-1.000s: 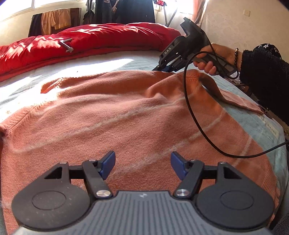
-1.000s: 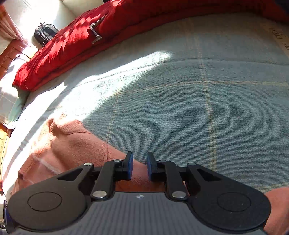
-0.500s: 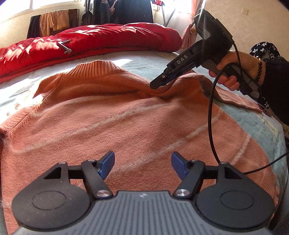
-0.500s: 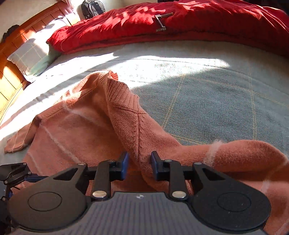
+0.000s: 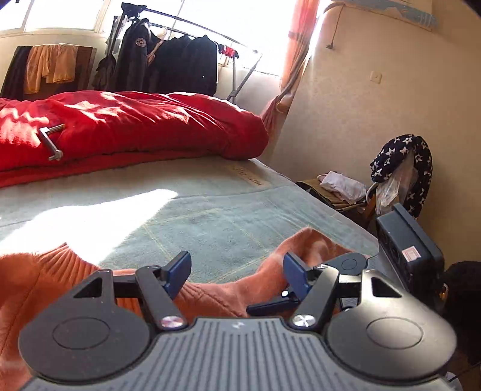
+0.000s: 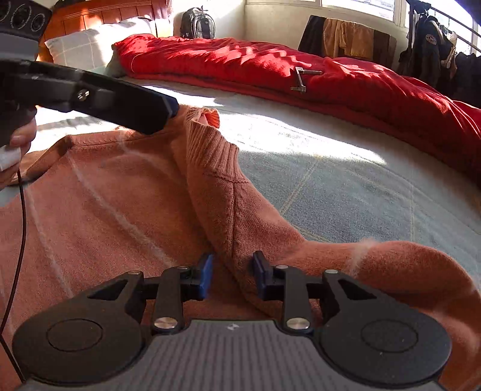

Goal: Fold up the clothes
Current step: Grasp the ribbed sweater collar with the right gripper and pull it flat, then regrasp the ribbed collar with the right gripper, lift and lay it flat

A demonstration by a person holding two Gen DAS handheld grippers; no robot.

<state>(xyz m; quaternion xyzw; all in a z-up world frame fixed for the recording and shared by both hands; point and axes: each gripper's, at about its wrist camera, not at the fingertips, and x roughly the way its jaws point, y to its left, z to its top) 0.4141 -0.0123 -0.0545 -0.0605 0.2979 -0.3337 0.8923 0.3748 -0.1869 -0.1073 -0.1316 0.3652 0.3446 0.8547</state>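
Pinching a raised fold of the orange sweater (image 6: 126, 210), your right gripper (image 6: 233, 278) has its blue pads (image 6: 206, 275) drawn in on either side of the knit ridge near the shoulder seam, and the fabric climbs from them toward the ribbed collar (image 6: 207, 132). The left gripper (image 5: 237, 275) has its fingers spread wide with nothing between them; in the right wrist view its tip lies just beside the collar, though contact cannot be judged. Your left hand (image 6: 18, 144) grips its handle, and a dark cable (image 6: 21, 216) hangs from it across the sweater. The sweater lies on the grey-green checked blanket (image 6: 345, 192), body flat at the left, one sleeve (image 6: 405, 261) draped over the right gripper's frame. Beyond it, a red duvet (image 6: 270, 63) crosses the bed with a small metal bracket (image 6: 300, 78) resting on it. A white pillow (image 6: 90, 42) lies against the wooden headboard (image 6: 99, 15), and dark coats hang on a rack (image 5: 168, 63) by the window.
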